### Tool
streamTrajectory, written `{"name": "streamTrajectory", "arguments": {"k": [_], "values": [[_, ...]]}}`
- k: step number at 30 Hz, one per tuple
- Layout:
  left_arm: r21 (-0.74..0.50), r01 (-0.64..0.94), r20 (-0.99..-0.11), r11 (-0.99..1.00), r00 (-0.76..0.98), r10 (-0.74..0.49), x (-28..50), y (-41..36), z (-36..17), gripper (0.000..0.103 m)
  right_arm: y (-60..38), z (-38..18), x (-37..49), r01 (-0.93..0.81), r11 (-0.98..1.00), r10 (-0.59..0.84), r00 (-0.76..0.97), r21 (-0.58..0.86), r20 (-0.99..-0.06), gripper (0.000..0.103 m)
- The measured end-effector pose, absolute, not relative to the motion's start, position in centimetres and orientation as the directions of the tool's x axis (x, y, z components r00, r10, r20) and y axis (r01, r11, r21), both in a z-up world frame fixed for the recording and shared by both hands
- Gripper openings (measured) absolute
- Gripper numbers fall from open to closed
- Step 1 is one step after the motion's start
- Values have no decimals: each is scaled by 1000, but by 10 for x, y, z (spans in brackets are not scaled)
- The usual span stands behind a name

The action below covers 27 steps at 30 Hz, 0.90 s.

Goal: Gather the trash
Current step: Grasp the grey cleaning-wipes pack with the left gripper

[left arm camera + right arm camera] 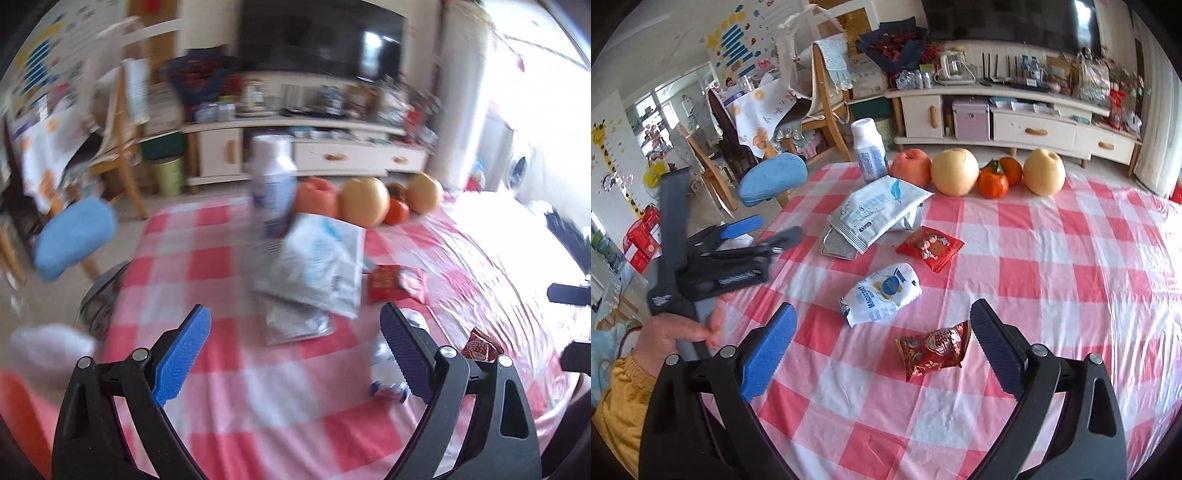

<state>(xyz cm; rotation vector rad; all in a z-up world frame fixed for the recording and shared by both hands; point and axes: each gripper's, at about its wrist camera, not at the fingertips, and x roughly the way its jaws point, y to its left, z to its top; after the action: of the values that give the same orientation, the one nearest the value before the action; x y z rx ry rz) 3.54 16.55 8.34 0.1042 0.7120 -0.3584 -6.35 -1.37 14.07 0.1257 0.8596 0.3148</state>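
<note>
Between the right tongs (882, 345), spread wide and empty, a red wrapper (932, 350) lies on the bench (1052, 280), long axis crosswise. Left tongs (295, 354), also spread, hover farther off.

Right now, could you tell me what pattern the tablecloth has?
The tablecloth is a pink-red and white check, clearest in the right wrist view.

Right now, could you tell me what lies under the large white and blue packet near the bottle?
Under the white and blue packet a crumpled silver wrapper pokes out at its near end. How far that wrapper extends beneath, and whether anything else lies there, is covered.
</note>
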Motion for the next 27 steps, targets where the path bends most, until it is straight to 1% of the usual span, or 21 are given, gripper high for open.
{"name": "streamTrajectory", "arguments": {"k": [3, 6, 14, 23, 27], "values": [[31, 415, -666, 909, 687, -291, 49, 138, 79, 92, -17, 144, -65, -224, 944, 329, 609, 241, -722, 95], [47, 445, -691, 894, 661, -293, 67, 122, 72, 92, -22, 148, -66, -228, 941, 340, 618, 252, -709, 95], [133, 483, -758, 865, 612, -225, 110, 97, 45, 92, -45, 147, -62, -176, 940, 336, 621, 293, -708, 95], [162, 468, -779, 869, 601, -179, 137, 90, 30, 92, -51, 146, -60, -170, 934, 350, 609, 314, -712, 95], [128, 445, -780, 886, 597, -188, 143, 98, 28, 92, -51, 145, -60, -170, 933, 352, 604, 316, -715, 95]]}}
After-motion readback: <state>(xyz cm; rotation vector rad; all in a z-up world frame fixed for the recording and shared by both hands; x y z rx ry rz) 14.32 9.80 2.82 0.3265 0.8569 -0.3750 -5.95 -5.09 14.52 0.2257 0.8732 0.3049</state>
